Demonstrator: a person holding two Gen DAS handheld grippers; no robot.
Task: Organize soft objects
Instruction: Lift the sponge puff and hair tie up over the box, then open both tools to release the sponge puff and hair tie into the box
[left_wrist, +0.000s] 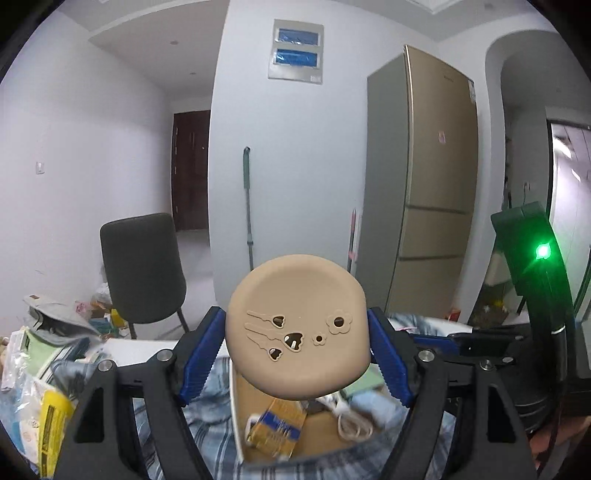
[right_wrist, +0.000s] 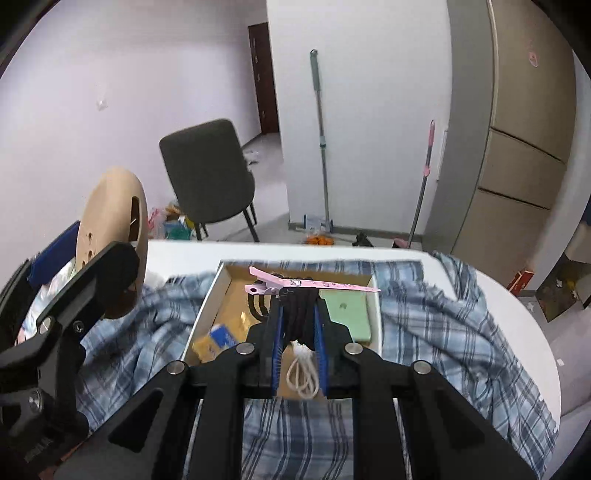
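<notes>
Firmly pinched by right gripper (right_wrist: 298, 317): black hair ties (right_wrist: 300, 314).

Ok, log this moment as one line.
left gripper: shut on tan pad | right gripper: shut on black ties with pink clip | both above box

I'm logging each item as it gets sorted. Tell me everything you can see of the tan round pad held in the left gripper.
The tan pad is a rounded, soft-looking disc, like rubber or silicone, matte beige. Its face carries raised flower shapes with cut-out holes and stems. The left gripper grips it by its two side edges between blue ribbed pads, holding it upright, lifted above the open cardboard box. From the right wrist view it shows edge-on, slightly cupped. Only the pads touch it.
</notes>
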